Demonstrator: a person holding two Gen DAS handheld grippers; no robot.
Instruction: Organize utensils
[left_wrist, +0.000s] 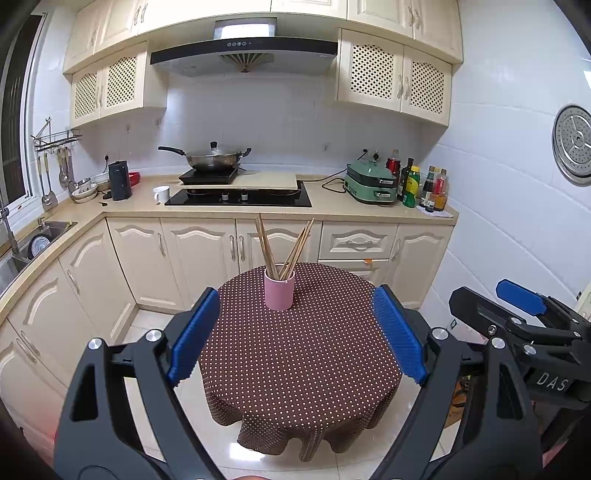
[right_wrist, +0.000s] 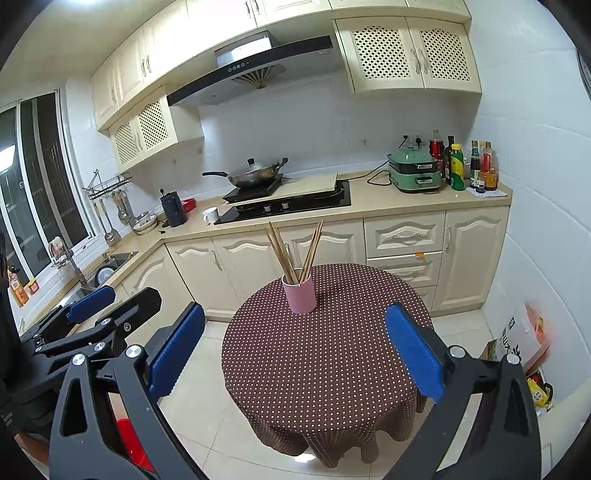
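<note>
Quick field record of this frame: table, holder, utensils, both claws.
table: round, brown polka-dot tablecloth
holder: pink cup, upright, on the far part of the table
utensils: wooden chopsticks standing in the cup, fanned into two bunches
loose utensils on table: none visible
left claw: open, nothing between the jaws, short of the cup
right claw: open, nothing between the jaws, short of the cup
contact: neither claw touches cup or chopsticks

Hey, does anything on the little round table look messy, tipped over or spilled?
Nothing stands out. The pink cup stands upright on the polka-dot tablecloth, with the wooden chopsticks fanned into two leaning bunches inside it. No spills show.
</note>
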